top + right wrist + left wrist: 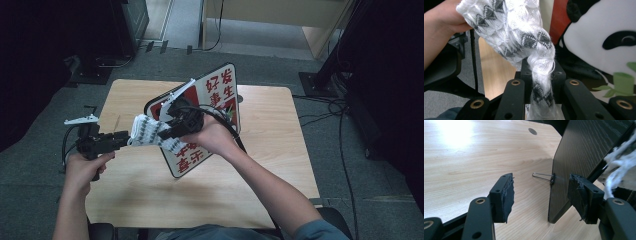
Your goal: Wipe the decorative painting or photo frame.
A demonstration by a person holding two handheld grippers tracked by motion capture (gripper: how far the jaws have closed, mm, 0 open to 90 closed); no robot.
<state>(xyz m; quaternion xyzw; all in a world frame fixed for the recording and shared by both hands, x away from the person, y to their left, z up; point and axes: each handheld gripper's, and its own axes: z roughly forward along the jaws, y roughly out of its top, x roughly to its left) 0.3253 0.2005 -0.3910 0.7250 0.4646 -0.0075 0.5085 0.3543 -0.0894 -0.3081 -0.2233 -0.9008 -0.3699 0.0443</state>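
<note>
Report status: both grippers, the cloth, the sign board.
Right gripper shut on white-grey cloth. Left gripper open, astride sign board edge, pads clear. Nothing blocking.

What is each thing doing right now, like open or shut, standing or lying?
Left hand-held gripper: open, jaws either side of the board's edge.
Right hand-held gripper: shut on the cloth.
Cloth: bunched, hanging from the jaws.
Sign board: standing tilted on the table.

I see my two black grippers, the left gripper (117,137) and right gripper (172,131), each with brass-ringed screw holes, torn black padding on the jaws, a grey three-cornered plate, a trailing black cable, and a blue-grey sleeve (320,231).
</note>
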